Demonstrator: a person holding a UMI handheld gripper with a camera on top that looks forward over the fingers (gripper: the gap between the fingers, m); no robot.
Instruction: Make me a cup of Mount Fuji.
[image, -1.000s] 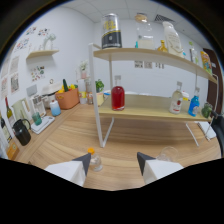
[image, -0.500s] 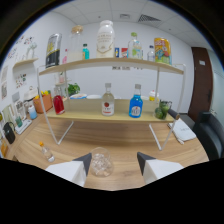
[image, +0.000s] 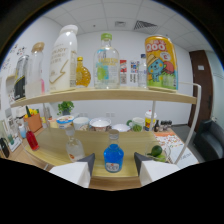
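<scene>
Target looks like the small round bottle of blue liquid with a pale cap (image: 114, 157). It stands upright on the lower wooden shelf (image: 55, 145), just ahead of the gripper (image: 113, 159), framed in the gap between the fingers and not touched. Fingers are spread wide, nothing pinched.

Handling guess: rigid, smooth, likely glass, so slippery and breakable; fairly full, so some weight. Take it at the belly, below the neck, squeezing square.

Appearance: squat body, short neck, label too small to read.

Around it: clear stoppered bottle (image: 74, 147) just beside it, green limes (image: 156, 151) on the other side, bowls (image: 100, 123) behind. Upper shelf holds a tall white milk-style bottle (image: 63, 60), a clear green-capped bottle (image: 106, 62) and a yellow cartoon can (image: 161, 63).
</scene>
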